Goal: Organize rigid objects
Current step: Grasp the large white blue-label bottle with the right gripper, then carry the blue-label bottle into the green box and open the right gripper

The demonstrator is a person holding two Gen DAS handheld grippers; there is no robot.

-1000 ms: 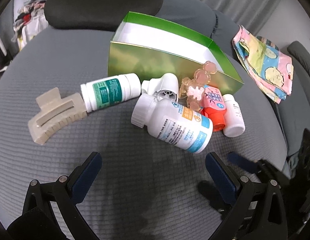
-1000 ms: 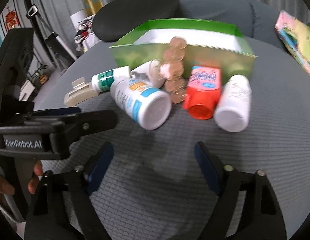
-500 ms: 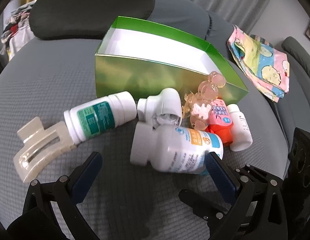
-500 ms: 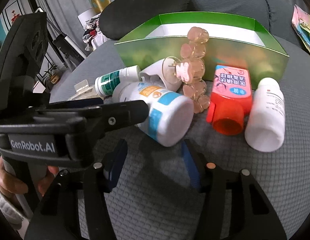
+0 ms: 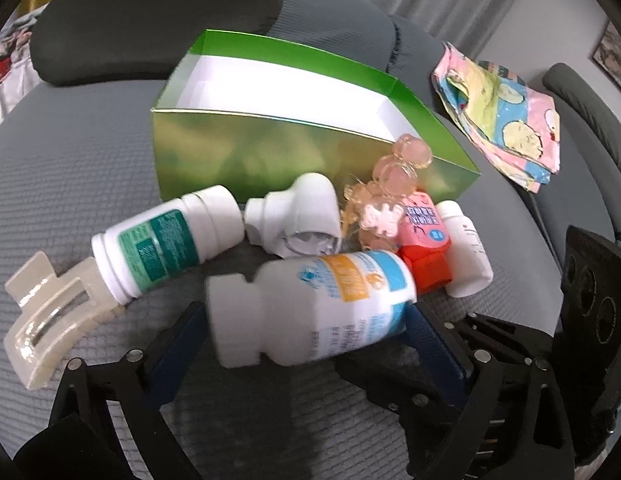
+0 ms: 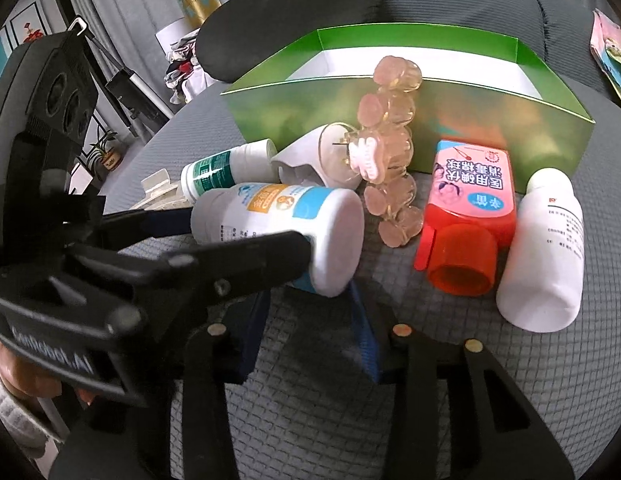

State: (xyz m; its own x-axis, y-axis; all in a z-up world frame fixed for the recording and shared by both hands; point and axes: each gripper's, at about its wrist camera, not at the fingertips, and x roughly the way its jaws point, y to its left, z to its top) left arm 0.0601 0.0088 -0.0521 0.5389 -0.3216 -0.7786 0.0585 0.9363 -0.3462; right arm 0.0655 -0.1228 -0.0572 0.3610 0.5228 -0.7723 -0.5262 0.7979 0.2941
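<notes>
I'm at the first pick: getting the big white bottle with the blue and orange label into the green box.

Left to right across the grey seat cushion: the translucent hair claw lies nearest the left edge, then the teal-labelled bottle, the white cap-shaped piece, the pink flower clip leaning on the box front, the red-capped pink bottle and the plain white bottle.

My left hand-held gripper straddles the big bottle, jaws wide but closing; its pads don't look pressed home yet. My right hand-held gripper is closing on nothing, just below the bottle's base.

Next I'd need a firm squeeze across the body, then a lift over the box wall.

A second ago both grippers stood back from the pile and the bottle lay untouched.
</notes>
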